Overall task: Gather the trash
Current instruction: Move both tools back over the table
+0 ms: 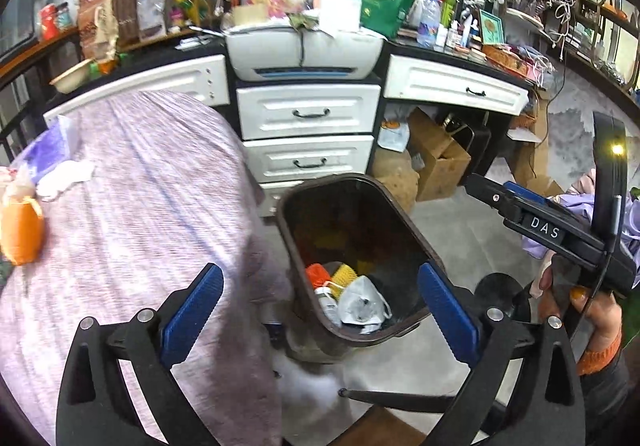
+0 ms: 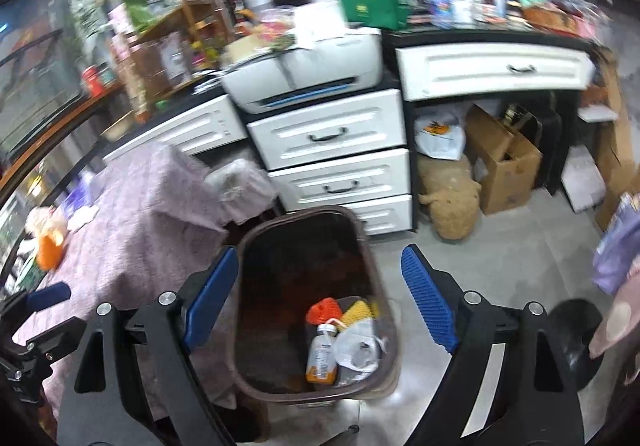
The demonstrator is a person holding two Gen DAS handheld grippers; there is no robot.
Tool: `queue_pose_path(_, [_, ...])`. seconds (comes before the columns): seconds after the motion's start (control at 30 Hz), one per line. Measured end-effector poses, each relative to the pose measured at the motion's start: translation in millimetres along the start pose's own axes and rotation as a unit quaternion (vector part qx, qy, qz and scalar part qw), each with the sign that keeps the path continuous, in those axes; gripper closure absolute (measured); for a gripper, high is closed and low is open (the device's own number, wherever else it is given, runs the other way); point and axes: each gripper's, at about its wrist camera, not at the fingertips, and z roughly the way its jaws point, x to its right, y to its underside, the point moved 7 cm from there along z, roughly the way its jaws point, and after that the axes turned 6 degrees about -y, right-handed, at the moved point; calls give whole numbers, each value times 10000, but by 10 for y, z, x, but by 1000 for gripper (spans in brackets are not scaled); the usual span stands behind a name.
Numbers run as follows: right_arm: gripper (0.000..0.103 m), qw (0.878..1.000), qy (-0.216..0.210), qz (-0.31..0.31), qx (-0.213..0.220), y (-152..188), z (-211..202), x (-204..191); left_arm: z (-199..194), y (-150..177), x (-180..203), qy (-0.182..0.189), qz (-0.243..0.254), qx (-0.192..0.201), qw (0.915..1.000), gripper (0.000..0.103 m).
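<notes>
Both tongs, left gripper and right gripper, hang released and empty over our brown trash bin.

Bin sits lower centre; the orange pouch at left remains, and our blurred swing may knock it.

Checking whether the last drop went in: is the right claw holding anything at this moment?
No: the right claw is open with nothing between its blue pads, hovering over the brown plastic trash bin.

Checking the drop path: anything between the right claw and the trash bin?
Nothing. In the right wrist view, the open right claw hangs directly above the trash bin.
</notes>
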Motion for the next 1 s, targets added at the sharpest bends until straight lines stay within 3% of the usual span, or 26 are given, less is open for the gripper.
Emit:
queue_pose_path(0.27, [19,9940,-823,-638,-338,-21,66,-857,-301,135,-462,-288,-258,105,9992,6])
queue_pose_path(0.5, [19,9768,-1582,-1247,-728,88,122,-1702,-562,310,-989,-651,-540,180,9963,6])
queue_pose_path(1.0, [19,9441,-2045,-2307,-1166,437,349,-2921,-937,762,-2288,-1463,-1338,165,9800,6])
